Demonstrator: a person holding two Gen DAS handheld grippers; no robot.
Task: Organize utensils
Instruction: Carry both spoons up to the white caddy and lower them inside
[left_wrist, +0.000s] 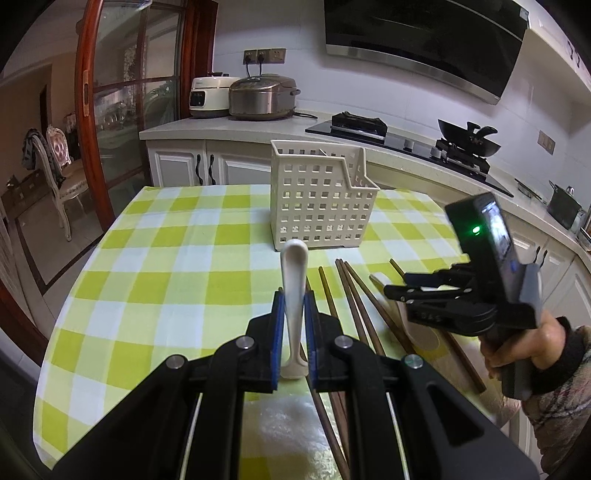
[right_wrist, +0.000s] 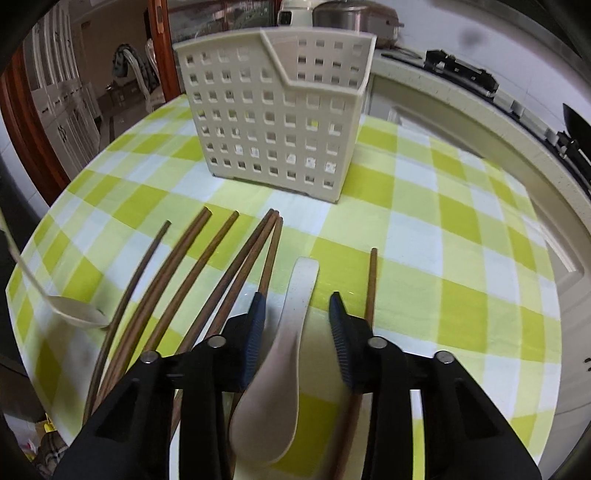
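Utensils are split between the two grippers: the left hand-held gripper (left_wrist: 293, 295) is clenched on the handle of a white spoon (left_wrist: 294, 280), lifted above the checked surface (left_wrist: 155, 258). The right hand-held gripper (right_wrist: 297, 299) is released, its jaws apart on either side of a second white spoon (right_wrist: 284, 354) lying on the surface, pads not pressing it. Brown chopsticks (right_wrist: 207, 273) fan out to the left of that spoon, and one more chopstick (right_wrist: 371, 284) lies to its right. A perforated cream holder (right_wrist: 273, 110) stands upright at the far side.
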